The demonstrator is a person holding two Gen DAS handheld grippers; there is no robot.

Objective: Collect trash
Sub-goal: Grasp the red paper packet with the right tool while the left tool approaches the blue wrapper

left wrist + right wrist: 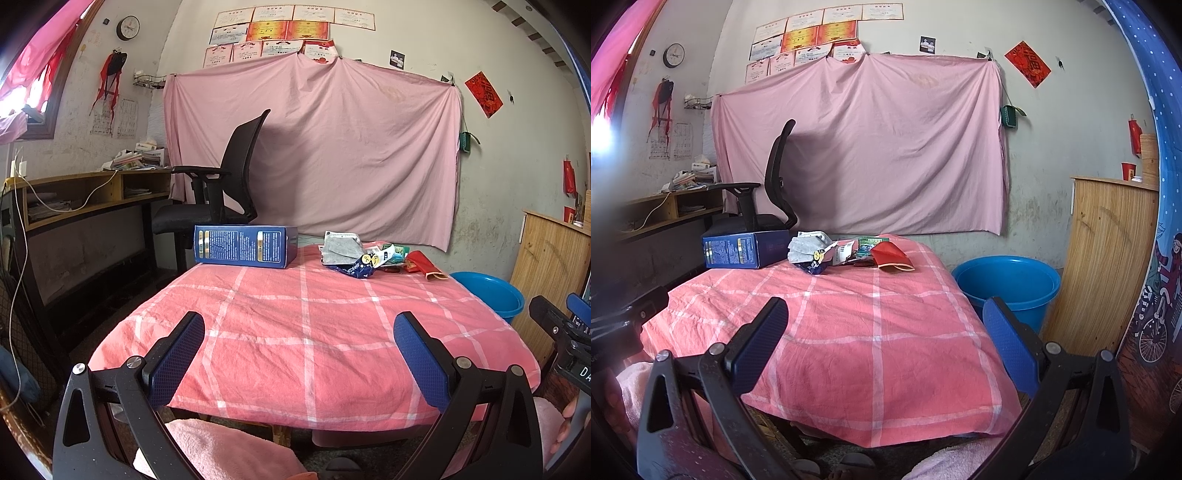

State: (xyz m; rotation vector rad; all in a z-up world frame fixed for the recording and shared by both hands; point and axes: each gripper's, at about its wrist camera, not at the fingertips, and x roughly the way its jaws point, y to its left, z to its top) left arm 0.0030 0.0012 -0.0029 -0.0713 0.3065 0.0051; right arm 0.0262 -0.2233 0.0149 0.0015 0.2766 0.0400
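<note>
Both grippers spread wide, nothing held: left gripper [299,354], right gripper [886,343], each hovering over near edge of pink checked tablecloth [306,332], fingers pointing toward far end

Trash pile [369,256] at far end of table, well apart from both grippers, straight ahead and slightly right in left wrist view; ahead and slightly left in right wrist view [849,254]. Contents: grey-white wrapper [341,247], crumpled blue wrapper [356,267], green packet [397,253], red envelope [424,267]. Pile's long axis running left-right, across line of approach

Blue box [245,245] lying flat, just left of pile, long side facing grippers

Blue bucket [1008,286] on floor off table's right side, beside wooden board [1108,258]; likely drop point, closest to right gripper

Judgement: red envelope end of pile nearer right gripper; fwd reach across table req'd, jaws aligned w/ pile's short dimension
</note>
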